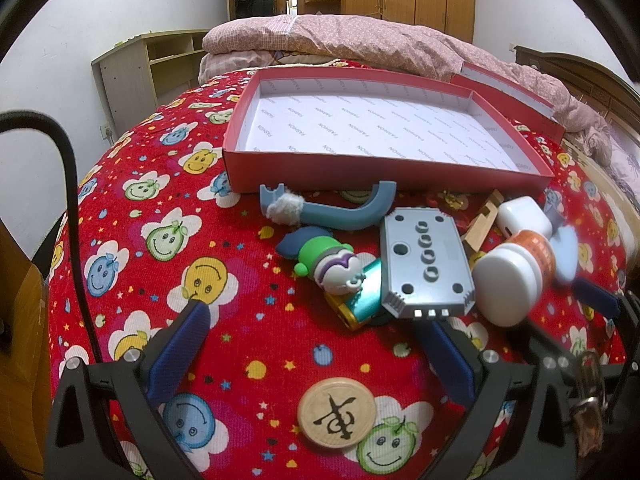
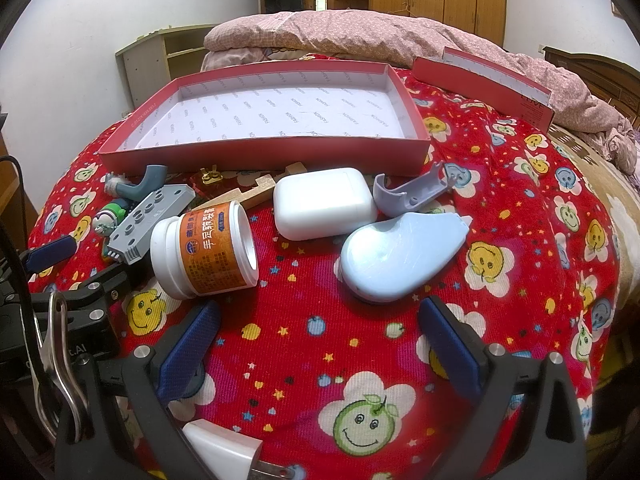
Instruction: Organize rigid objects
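Note:
A shallow red box (image 1: 384, 168) (image 2: 264, 152) with a white printed lining sits empty on the red patterned bedspread. In front of it lies a pile: a grey plastic plate (image 1: 424, 260) (image 2: 148, 216), a green toy figure (image 1: 332, 264), a blue-grey hook piece (image 1: 340, 212), a white jar with an orange label (image 2: 204, 248) (image 1: 516, 276), a white case (image 2: 324, 204) and a pale blue tape dispenser (image 2: 400, 252). My left gripper (image 1: 316, 332) is open just short of the figure and plate. My right gripper (image 2: 320, 328) is open just short of the dispenser and jar.
A round wooden chess piece (image 1: 338, 412) lies between my left fingers, near the camera. The red box lid (image 2: 488, 80) stands behind on the right by a pink quilt (image 2: 360, 32). A white plug (image 2: 224, 452) lies under my right gripper. Wooden blocks (image 2: 248, 196) rest by the box.

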The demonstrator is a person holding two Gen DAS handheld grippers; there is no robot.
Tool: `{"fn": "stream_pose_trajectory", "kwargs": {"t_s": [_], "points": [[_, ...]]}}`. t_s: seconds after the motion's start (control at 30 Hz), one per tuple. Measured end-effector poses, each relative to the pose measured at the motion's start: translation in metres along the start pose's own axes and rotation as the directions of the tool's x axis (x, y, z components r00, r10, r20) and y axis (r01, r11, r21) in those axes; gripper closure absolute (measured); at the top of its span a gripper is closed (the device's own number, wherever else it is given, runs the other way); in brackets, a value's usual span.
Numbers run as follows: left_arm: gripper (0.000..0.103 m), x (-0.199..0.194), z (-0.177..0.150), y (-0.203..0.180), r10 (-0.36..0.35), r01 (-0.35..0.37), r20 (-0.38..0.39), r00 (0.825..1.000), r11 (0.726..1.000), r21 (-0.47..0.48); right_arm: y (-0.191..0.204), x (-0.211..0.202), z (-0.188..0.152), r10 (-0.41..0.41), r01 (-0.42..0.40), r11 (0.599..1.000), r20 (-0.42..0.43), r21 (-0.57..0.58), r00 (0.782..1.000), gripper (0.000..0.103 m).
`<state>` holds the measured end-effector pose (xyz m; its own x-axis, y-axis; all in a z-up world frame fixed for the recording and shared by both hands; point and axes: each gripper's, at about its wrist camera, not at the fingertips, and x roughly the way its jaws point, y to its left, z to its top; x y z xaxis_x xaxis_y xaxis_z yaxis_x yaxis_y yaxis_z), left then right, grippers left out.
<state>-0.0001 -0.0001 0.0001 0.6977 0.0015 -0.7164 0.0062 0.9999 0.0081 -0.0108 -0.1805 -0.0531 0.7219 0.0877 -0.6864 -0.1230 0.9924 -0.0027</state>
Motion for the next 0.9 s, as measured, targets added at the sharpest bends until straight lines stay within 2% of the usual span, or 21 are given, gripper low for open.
{"fn": "stream_pose_trajectory", "kwargs": {"t_s": [0.6,0.9], "points": [[0.0,-0.0005,0.0,-0.0007,-0.006,0.006,-0.003,1.0,1.0,0.007,-0.0004,0.0006,-0.0007,0.004,-0.004,1.0,0.0,0.0,1.0,0.0],[0.002,-0.0097,0.0004,0.007,-0.053,0.054,-0.015,0.998,0.998,0.036,-0.0009,-0.0008,-0.0004,0.012,-0.012,1.0,-0.003,0.004,1.0,0.001]]}}
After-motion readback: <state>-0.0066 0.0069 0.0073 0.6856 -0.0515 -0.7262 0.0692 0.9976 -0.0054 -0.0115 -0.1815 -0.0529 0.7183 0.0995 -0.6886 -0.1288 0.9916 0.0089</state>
